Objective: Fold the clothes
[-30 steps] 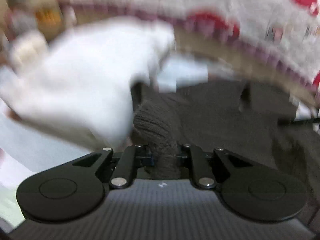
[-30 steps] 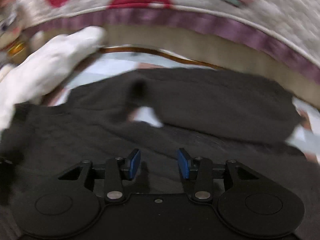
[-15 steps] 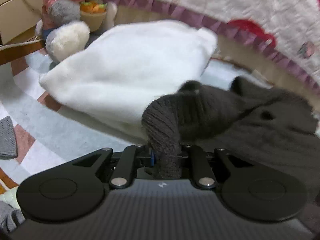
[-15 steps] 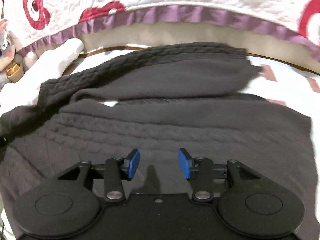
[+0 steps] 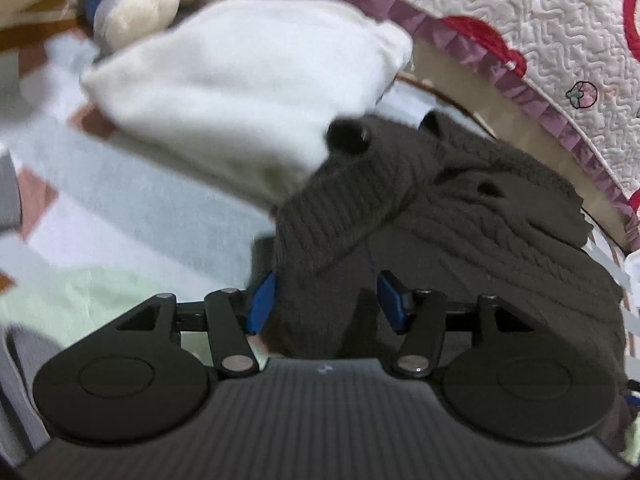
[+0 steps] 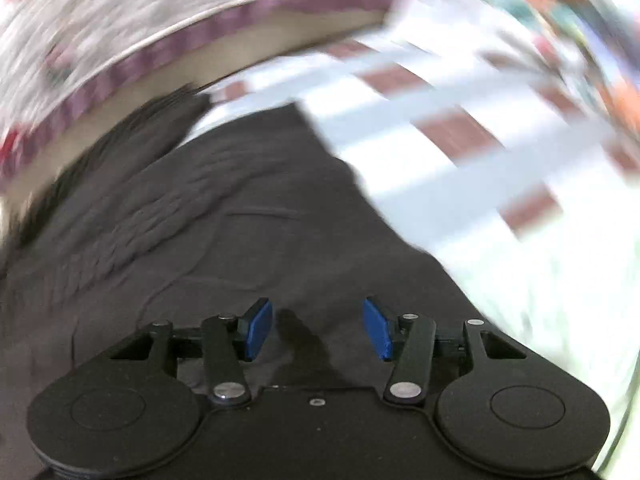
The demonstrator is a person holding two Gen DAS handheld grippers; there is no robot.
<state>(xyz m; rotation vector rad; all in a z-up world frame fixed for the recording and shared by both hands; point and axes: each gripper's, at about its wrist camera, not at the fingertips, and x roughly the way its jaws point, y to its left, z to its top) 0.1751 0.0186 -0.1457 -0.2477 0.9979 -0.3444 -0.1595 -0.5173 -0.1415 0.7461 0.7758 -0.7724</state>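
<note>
A dark grey knitted sweater (image 5: 500,248) lies spread on the patterned rug. Its ribbed sleeve cuff (image 5: 320,240) runs down between the blue pads of my left gripper (image 5: 328,302). The jaws are opening: the cuff lies against the left pad and stands apart from the right one. In the right wrist view, my right gripper (image 6: 318,330) hovers over the sweater's body (image 6: 200,248) near its right edge. Its jaws are opening slightly, with nothing between the pads. This view is blurred by motion.
A folded white garment (image 5: 248,92) lies just behind the sleeve, with a plush toy (image 5: 136,4) beyond it. A quilted bedspread with a purple frill (image 5: 560,60) hangs along the back. A checked white and brown rug (image 6: 460,136) extends right of the sweater.
My left jaws, shut on the sleeve cuff before, have parted around it. My right gripper has swept rightward over the sweater to its right edge, rolling as it went.
</note>
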